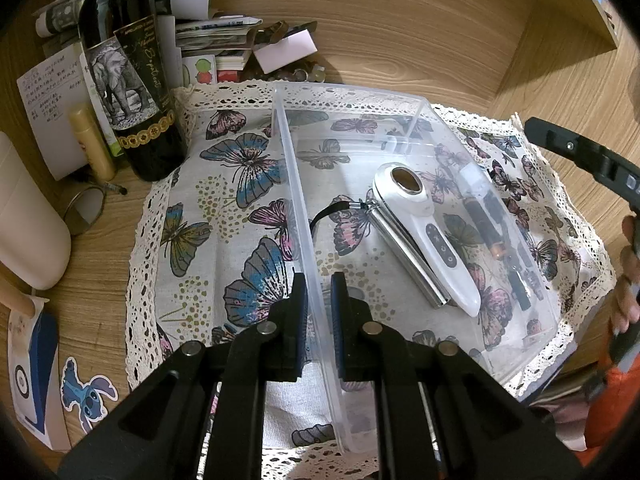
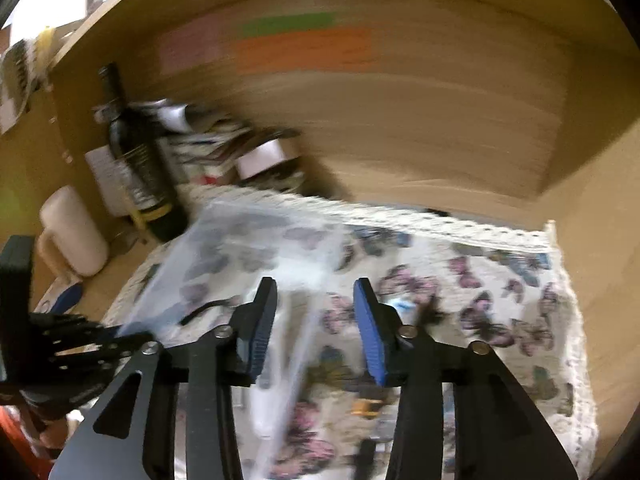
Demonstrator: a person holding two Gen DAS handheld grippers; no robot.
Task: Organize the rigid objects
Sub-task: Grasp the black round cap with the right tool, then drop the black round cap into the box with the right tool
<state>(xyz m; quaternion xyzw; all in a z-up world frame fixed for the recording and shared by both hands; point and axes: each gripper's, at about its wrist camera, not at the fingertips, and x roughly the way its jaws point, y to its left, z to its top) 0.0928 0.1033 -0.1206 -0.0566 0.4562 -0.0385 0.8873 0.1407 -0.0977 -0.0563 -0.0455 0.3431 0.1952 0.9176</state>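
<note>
in the left wrist view the left gripper (image 1: 319, 300) sits at the lower centre of the frame, its two fingers straddling the left wall of a clear plastic bin (image 1: 296, 184), one finger outside and one inside. the pads look pressed close to the wall, so it appears clenched on the bin. the bin rests on a butterfly-print cloth (image 1: 224, 208) with a lace edge, spread over a wooden desk (image 1: 400, 40).

inside the bin, right of centre in the frame, lie a white handheld device (image 1: 428, 236) with a round brown window at its head, and a silver metal bar (image 1: 404, 258) touching its left side, with a black strap at the upper end. a dark pen-like object (image 1: 494, 236) lies further right, by the far wall of the bin.

at the upper left of the frame stand a dark wine bottle (image 1: 128, 76) with an elephant label, a pile of papers (image 1: 216, 32) behind it, and a cream tube (image 1: 92, 140) beside the bottle. a white mug (image 1: 28, 220) is at the left edge.

the right wrist view is heavily blurred. the right gripper (image 2: 316, 332) is at the lower centre, its blue-padded fingers spread apart and released, with nothing between them, above the cloth and the bin's right side.
</note>
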